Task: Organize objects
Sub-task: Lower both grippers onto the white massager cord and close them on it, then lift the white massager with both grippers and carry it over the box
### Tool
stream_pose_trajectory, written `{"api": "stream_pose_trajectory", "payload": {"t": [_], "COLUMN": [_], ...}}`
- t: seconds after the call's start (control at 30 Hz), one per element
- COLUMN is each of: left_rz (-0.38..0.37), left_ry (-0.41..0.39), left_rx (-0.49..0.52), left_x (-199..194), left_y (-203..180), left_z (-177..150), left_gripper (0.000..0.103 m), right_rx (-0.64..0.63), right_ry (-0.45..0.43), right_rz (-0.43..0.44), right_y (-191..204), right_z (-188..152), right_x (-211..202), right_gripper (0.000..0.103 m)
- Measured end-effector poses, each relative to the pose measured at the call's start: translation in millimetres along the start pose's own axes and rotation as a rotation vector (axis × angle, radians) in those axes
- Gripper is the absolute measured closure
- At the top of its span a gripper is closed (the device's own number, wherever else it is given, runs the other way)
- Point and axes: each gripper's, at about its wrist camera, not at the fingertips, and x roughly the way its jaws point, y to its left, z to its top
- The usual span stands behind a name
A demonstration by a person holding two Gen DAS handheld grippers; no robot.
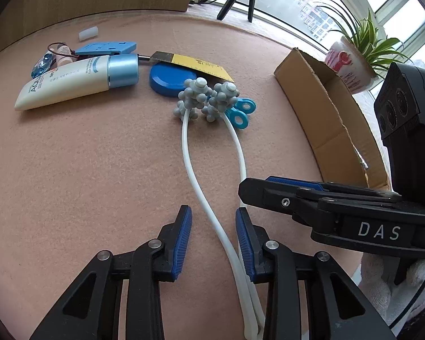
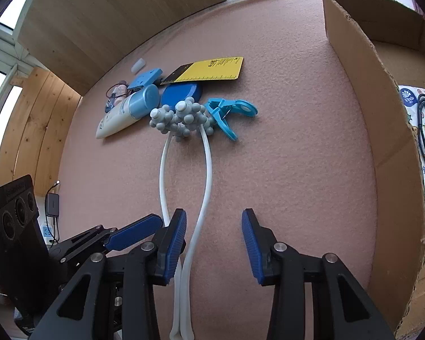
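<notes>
Both tools sit low over the white massager [image 1: 189, 153], straddling its thin arms without pressing them. The left tool [image 1: 214, 221] has one white arm running between its blue pads with clear gaps on either side, so it is released. The right tool [image 2: 214, 226] is likewise unclenched: the arm lies close to its left pad, and the right pad is well apart from it.

The massager lies flat on the pink tabletop [image 1: 85, 170]. Its grey knobbed heads [image 1: 205, 96] rest against the blue round lid [image 1: 170, 80] and on the teal clip [image 1: 240, 112], while the open cardboard box [image 2: 362, 90] stands off to the right.

The risk, as I judge it, is that the arms are slim, springy and curved. A pinch on only one arm could let it slide out of the pads, or let the heavier heads droop and swing. Lifting could also drag the clip or nudge the lid and the yellow card [image 2: 212, 69], since the heads touch that pile. The two tools are crowded together and might knock each other.

Where the two arms join near the cameras is cut off at the bottom edge of both views. Small items behind the lotion tube [image 1: 70, 80] are too jumbled to name. The box floor is mostly hidden by its near wall.
</notes>
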Motion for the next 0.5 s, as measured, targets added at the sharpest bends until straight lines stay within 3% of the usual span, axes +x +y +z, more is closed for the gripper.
{"api": "stream_pose_trajectory", "payload": {"t": [0.07, 0.27, 0.5], "left_rz": [0.001, 0.006, -0.001], "left_ry": [0.003, 0.003, -0.007], "left_rx": [0.003, 0.017, -0.003], "left_x": [1.5, 7.8, 4.7], "left_y": [-0.9, -6.8, -9.7], "left_z": [0.9, 4.8, 5.6], "left_gripper": [0.082, 0.086, 0.087], "right_rx": [-0.007, -0.024, -0.016], "right_ry": [0.003, 0.022, -0.003], "right_rz": [0.003, 0.016, 0.016], "right_y": [0.8, 3.6, 3.9], "right_z": [-0.1, 0.7, -1.8], "right_x": [1.4, 8.6, 6.1], "right_gripper": [0.068, 0.084, 0.093]}}
